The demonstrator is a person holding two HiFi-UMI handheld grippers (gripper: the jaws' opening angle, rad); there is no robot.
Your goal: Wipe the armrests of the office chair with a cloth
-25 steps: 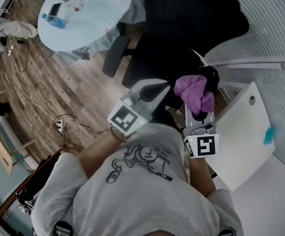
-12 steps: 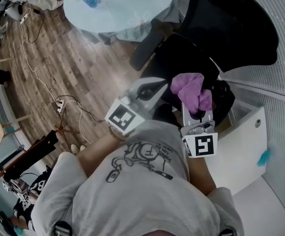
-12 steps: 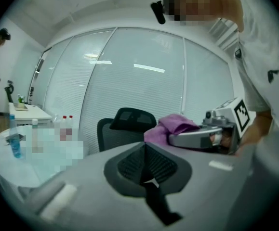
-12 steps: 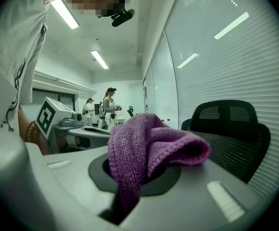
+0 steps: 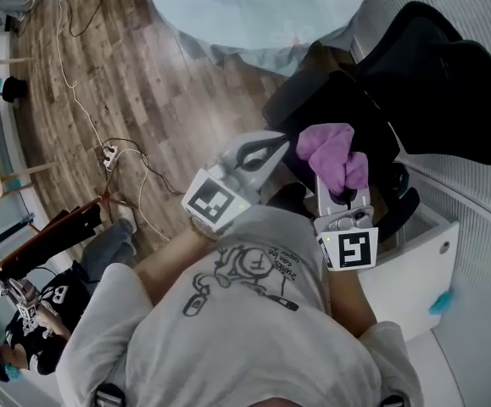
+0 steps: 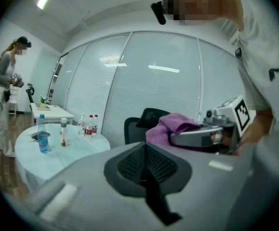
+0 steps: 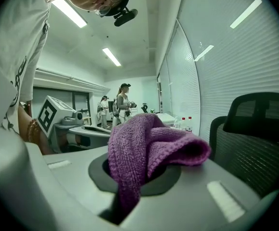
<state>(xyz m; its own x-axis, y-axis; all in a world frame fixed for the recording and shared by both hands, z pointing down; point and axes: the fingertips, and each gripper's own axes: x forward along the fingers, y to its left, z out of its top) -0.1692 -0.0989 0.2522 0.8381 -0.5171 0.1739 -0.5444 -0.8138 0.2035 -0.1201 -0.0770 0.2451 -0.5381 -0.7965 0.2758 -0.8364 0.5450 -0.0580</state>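
Office chair (image 5: 436, 83), black with a mesh back, stands ahead of you, between the round pale table (image 5: 262, 2) and the white cabinet (image 5: 415, 270). One armrest (image 5: 283, 100) shows on the table side of the seat. You hold both grippers side by side over the near edge of the seat. Your left gripper (image 5: 270, 148) has its jaws pressed together with nothing between them, and it sits just beside the right one. Your right gripper (image 5: 340, 181) pinches the purple cloth (image 5: 330, 151). The cloth bunches up above the jaws and flops over toward the chair. In the right gripper view the cloth (image 7: 146, 146) is apart from the chair back (image 7: 257, 138). Small water bottles (image 6: 43, 134) stand on the table.
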